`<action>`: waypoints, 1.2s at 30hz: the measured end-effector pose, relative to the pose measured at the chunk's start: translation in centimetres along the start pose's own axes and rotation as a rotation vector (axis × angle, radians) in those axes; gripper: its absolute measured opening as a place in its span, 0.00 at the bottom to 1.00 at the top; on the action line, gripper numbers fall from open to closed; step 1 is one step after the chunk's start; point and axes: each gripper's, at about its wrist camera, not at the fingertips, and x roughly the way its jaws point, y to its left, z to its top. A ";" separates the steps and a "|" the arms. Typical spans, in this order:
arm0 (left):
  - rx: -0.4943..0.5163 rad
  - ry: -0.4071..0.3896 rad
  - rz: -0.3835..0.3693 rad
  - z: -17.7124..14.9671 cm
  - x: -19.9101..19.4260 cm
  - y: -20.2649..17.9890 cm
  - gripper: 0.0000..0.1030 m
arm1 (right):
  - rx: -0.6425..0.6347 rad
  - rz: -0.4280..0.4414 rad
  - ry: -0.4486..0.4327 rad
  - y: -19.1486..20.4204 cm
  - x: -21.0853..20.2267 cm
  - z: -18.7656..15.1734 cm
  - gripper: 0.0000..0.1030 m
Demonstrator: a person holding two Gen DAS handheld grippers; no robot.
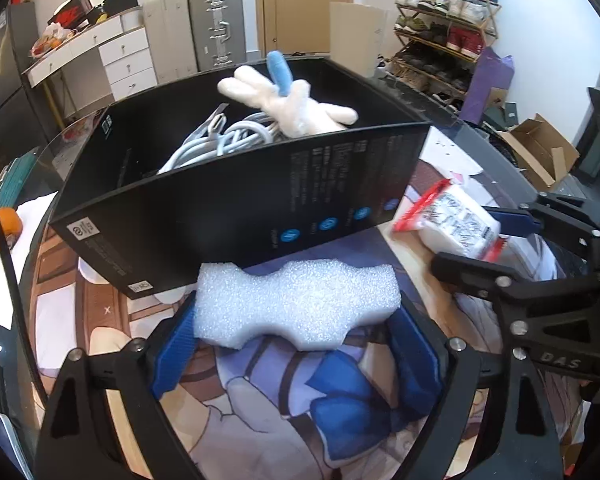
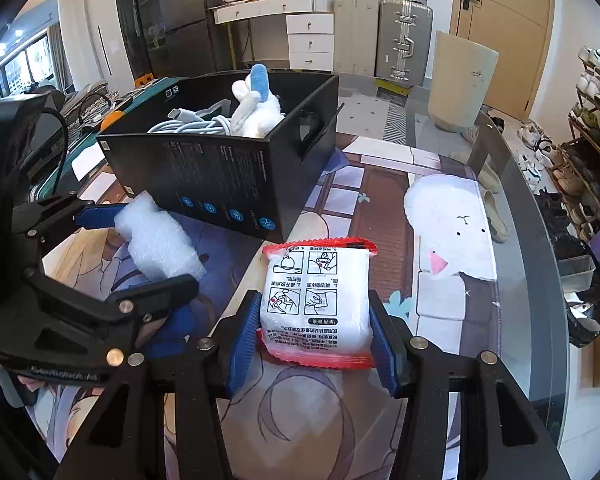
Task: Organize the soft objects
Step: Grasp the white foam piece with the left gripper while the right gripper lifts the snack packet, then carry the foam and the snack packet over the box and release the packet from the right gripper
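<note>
A white foam block [image 1: 300,304] with notched edges sits between the blue pads of my left gripper [image 1: 296,344], which touch both its ends, just in front of the black box [image 1: 240,200]. From the right wrist view the foam block [image 2: 160,240] is again pinched in the left gripper [image 2: 152,246]. My right gripper [image 2: 314,332] is shut on a white packet [image 2: 316,296] with red edges and printed pictures, low over the mat. The black box [image 2: 204,168] holds a white plush rabbit [image 2: 256,112] with a blue ear and a coil of white cables [image 2: 188,124].
A printed cartoon mat [image 2: 380,200] covers the glass table, whose curved edge [image 2: 520,208] runs along the right. An orange object [image 1: 8,220] lies at the far left. A shoe rack [image 1: 440,32], a suitcase [image 1: 216,24] and a cardboard box [image 1: 540,152] stand beyond.
</note>
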 end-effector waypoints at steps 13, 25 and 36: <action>-0.010 -0.110 0.041 -1.2 -4.3 1.6 0.86 | -0.027 0.010 -0.017 0.7 -0.6 0.2 0.50; -0.054 -0.199 0.058 -1.5 -7.6 3.7 0.86 | -0.113 0.017 -0.111 4.1 -4.1 0.9 0.50; -0.070 -0.257 0.056 0.0 -9.4 5.0 0.87 | -0.099 0.029 -0.217 4.0 -7.6 1.2 0.50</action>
